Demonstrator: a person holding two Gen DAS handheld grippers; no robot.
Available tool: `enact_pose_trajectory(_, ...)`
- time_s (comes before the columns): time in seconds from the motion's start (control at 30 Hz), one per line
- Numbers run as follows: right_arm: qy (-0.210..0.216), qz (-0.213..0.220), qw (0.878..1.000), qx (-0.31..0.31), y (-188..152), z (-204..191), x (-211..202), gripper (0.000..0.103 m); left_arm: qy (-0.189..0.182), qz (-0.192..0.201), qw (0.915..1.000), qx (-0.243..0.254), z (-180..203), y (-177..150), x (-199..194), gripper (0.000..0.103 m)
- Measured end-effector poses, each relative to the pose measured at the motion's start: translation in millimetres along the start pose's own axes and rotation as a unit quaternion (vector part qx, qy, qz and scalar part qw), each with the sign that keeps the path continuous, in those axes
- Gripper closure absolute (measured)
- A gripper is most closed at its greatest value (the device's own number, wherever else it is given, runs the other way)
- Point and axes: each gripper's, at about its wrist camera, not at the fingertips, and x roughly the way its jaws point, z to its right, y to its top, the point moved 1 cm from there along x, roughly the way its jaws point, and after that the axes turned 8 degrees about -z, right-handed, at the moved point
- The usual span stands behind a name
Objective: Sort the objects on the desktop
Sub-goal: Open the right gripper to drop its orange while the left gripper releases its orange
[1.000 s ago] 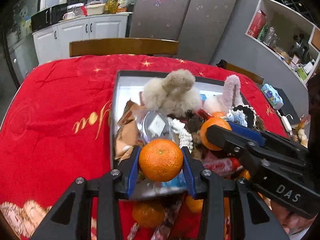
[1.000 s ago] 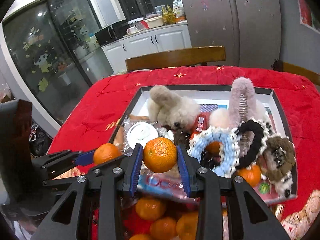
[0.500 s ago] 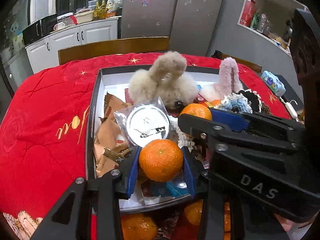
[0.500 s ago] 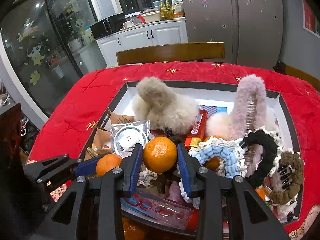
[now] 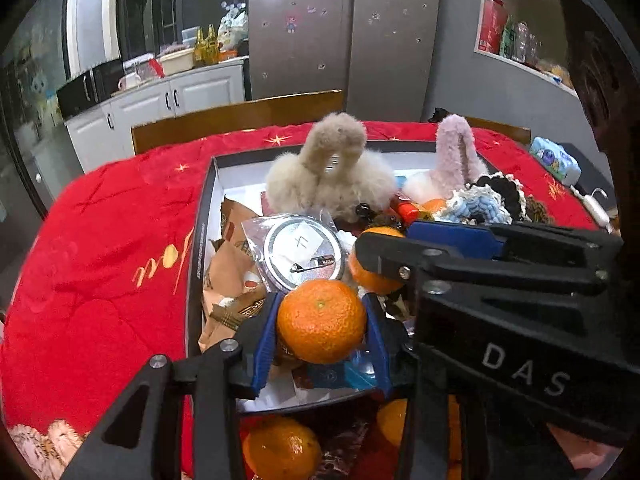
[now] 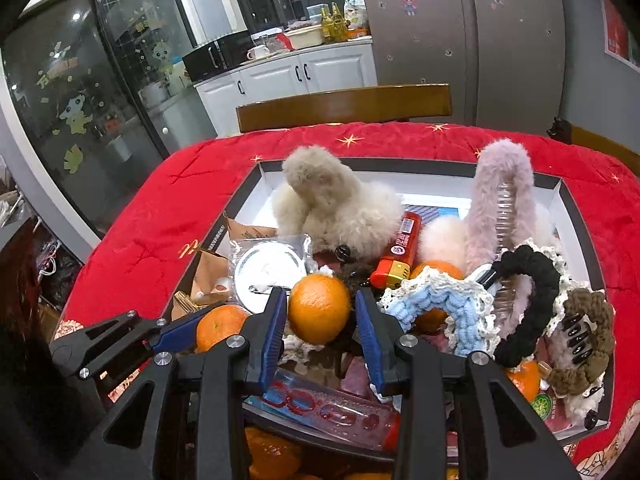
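My left gripper (image 5: 321,325) is shut on a tangerine (image 5: 321,320) and holds it over the near left part of the black-rimmed box (image 5: 199,224). My right gripper (image 6: 321,312) stands around a second tangerine (image 6: 319,308); small gaps show on both sides of the fruit, above the box's middle. The left gripper and its tangerine (image 6: 218,326) also show in the right wrist view, at lower left. The right gripper's arm (image 5: 500,264) crosses the left wrist view. The box holds a beige fluffy clip (image 6: 332,204), a pink fluffy clip (image 6: 502,200), knitted scrunchies (image 6: 440,304) and snack packets.
A red quilted cloth (image 5: 100,248) covers the table. More tangerines (image 5: 280,450) lie in front of the box's near edge. A wooden chair back (image 6: 344,106) stands behind the table. A round silver badge in a clear bag (image 5: 302,250) lies in the box.
Both grippers moved forward over the box with their tangerines. The right gripper's fingers have spread slightly off its tangerine.
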Motion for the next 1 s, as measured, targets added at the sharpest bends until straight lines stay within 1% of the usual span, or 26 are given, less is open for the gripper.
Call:
enact_pose_trajectory(0.03,0.002,0.001,1.0,0.001,-0.5,-0.4,-0.9,0.067,0.0,0.003,1.0,0.002,0.5,-0.3,-1.5,0.049)
enact_pose_trajectory(0.1,0.005,0.002,1.0,0.0,-0.3,-1.6,-1.6,0.066,0.002,0.021,0.9998,0.0,0.5,-0.7,-6.6,0.032)
enact_pose_trajectory(0.13,0.008,0.002,1.0,0.0,-0.6,-1.9,-2.5,0.064,0.003,0.033,0.9995,0.001,0.4,-0.7,-10.2,0.026)
enact_pose_trajectory(0.17,0.014,0.004,1.0,0.003,-0.8,-1.5,-4.0,0.062,0.001,0.041,0.9991,0.004,1.0,-1.1,-14.9,0.016)
enact_pose_trajectory(0.2,0.021,0.008,1.0,0.009,-0.9,0.3,-5.9,0.059,0.008,0.047,0.9988,0.008,0.2,-1.0,-14.4,0.014)
enact_pose_trajectory(0.23,0.027,0.011,0.999,0.015,-0.8,2.1,-7.9,0.052,0.021,0.05,0.9984,0.015,0.5,0.0,-15.5,0.01)
enact_pose_trajectory(0.27,0.031,0.013,0.999,0.017,-0.6,2.8,-9.7,0.05,0.036,0.05,0.9979,0.019,2.0,-4.3,-17.8,0.003)
enact_pose_trajectory(0.3,0.033,0.018,0.999,0.02,-0.4,4.1,-12.9,0.049,0.045,0.051,0.9975,0.018,0.7,-2.5,-17.8,0.0)
enact_pose_trajectory(0.33,0.034,0.022,0.999,0.02,-0.4,4.8,-16.2,0.047,0.045,0.054,0.9974,0.017,-1.6,-2.1,-18.5,0.0)
enact_pose_trajectory(0.37,0.031,0.026,0.999,0.017,0.0,4.7,-20.2,0.039,0.04,0.054,0.9976,0.013,-4.3,-1.6,-18.8,0.0)
enact_pose_trajectory(0.4,0.029,0.027,0.999,0.015,0.3,4.4,-22.6,0.033,0.035,0.054,0.9979,0.008,-7.9,-1.4,-18.9,0.0)
enact_pose_trajectory(0.47,0.026,0.039,0.999,0.014,1.2,4.9,-30.2,0.008,0.026,0.049,0.9984,-0.004,-13.8,0.1,-18.9,0.0)
enact_pose_trajectory(0.5,0.027,0.05,0.998,0.015,1.5,5.1,-34.5,0.002,0.022,0.049,0.9985,-0.008,-15.7,0.7,-18.9,0.0)
enact_pose_trajectory(0.53,0.027,0.059,0.998,0.016,1.5,5.4,-38.2,0.0,0.017,0.048,0.9986,-0.011,-18.0,1.6,-19.1,0.0)
enact_pose_trajectory(0.63,0.019,0.081,0.996,0.013,1.8,4.2,-47.6,0.0,0.019,0.052,0.9984,-0.014,-17.9,-0.2,-22.9,0.0)
enact_pose_trajectory(0.83,0.008,0.083,0.996,0.014,6.1,3.0,-51.6,0.0,0.022,0.053,0.9983,-0.009,-16.5,0.8,-23.5,0.0)
enact_pose_trajectory(1.0,0.001,0.105,0.994,0.013,9.6,1.3,-68.7,0.0,0.016,0.046,0.9988,-0.012,-14.2,0.0,-28.3,0.0)
